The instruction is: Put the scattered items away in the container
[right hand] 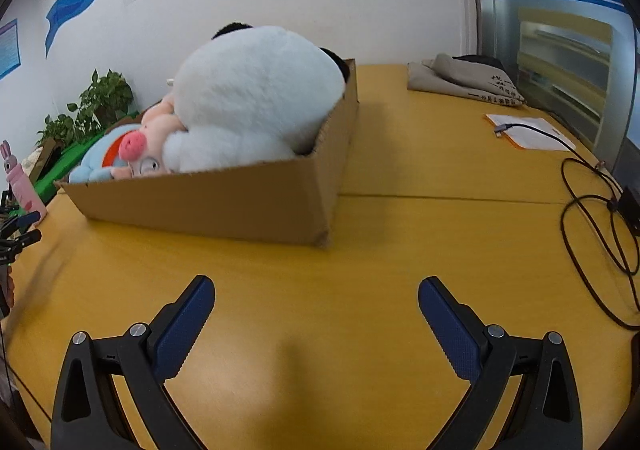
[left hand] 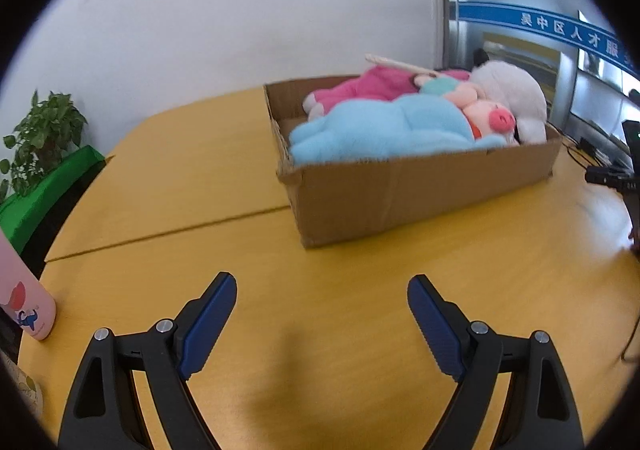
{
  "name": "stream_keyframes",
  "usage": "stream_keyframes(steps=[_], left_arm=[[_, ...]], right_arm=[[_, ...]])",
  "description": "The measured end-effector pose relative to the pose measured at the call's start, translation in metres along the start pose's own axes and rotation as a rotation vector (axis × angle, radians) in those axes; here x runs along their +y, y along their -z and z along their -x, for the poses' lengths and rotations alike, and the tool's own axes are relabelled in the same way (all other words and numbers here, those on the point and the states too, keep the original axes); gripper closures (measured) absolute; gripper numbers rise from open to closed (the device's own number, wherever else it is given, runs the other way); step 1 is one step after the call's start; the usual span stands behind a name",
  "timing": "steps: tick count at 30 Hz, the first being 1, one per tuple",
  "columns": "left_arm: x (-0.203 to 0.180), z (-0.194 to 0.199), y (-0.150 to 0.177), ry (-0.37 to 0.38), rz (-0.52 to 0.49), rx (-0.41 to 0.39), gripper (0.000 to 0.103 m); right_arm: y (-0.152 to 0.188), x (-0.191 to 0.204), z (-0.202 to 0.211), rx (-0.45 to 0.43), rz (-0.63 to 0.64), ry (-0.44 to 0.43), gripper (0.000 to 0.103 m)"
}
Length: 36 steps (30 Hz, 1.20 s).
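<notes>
A shallow cardboard box (left hand: 420,185) stands on the yellow table (left hand: 200,177). It holds soft toys: a light blue one (left hand: 376,129), a pink one (left hand: 360,89), a pig (left hand: 492,115) and a big white one (left hand: 508,93). The box (right hand: 224,201) and the white toy (right hand: 256,97) also show in the right wrist view. My left gripper (left hand: 322,286) is open and empty over bare table, short of the box. My right gripper (right hand: 316,290) is open and empty, also short of the box.
A pink bottle (left hand: 24,302) stands at the table's left edge. A potted plant (left hand: 44,133) and a green surface (left hand: 44,189) lie beyond. A folded grey cloth (right hand: 464,79), papers (right hand: 528,133) and black cables (right hand: 592,217) lie to the right.
</notes>
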<state>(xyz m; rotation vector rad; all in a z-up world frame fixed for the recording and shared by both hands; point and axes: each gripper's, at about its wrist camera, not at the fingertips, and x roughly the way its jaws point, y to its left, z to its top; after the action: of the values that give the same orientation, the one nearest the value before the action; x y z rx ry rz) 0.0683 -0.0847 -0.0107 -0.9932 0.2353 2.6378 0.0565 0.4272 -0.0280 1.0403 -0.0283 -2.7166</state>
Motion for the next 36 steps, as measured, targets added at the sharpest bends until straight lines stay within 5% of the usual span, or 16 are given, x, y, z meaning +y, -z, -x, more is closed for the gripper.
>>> stream_keyframes(steps=[5,7,10,23,36], left_arm=[[0.006,-0.030,0.023,0.130,-0.112,0.194,0.014],[0.015,-0.033,0.026,0.222,-0.082,0.190,0.012],[0.018,-0.038,0.029,0.190,-0.153,0.199,0.000],[0.083,-0.042,0.020,0.262,-0.213,0.210,0.000],[0.086,-0.039,0.019,0.261,-0.218,0.211,0.000]], right_arm=[[0.015,-0.014,0.008,0.110,0.159,0.067,0.000],[0.019,-0.019,0.002,0.167,0.213,0.057,0.000],[0.030,-0.035,-0.008,0.237,0.251,-0.034,0.000],[0.014,-0.100,-0.025,0.226,0.390,-0.200,0.000],[0.013,-0.098,-0.025,0.227,0.400,-0.203,0.000]])
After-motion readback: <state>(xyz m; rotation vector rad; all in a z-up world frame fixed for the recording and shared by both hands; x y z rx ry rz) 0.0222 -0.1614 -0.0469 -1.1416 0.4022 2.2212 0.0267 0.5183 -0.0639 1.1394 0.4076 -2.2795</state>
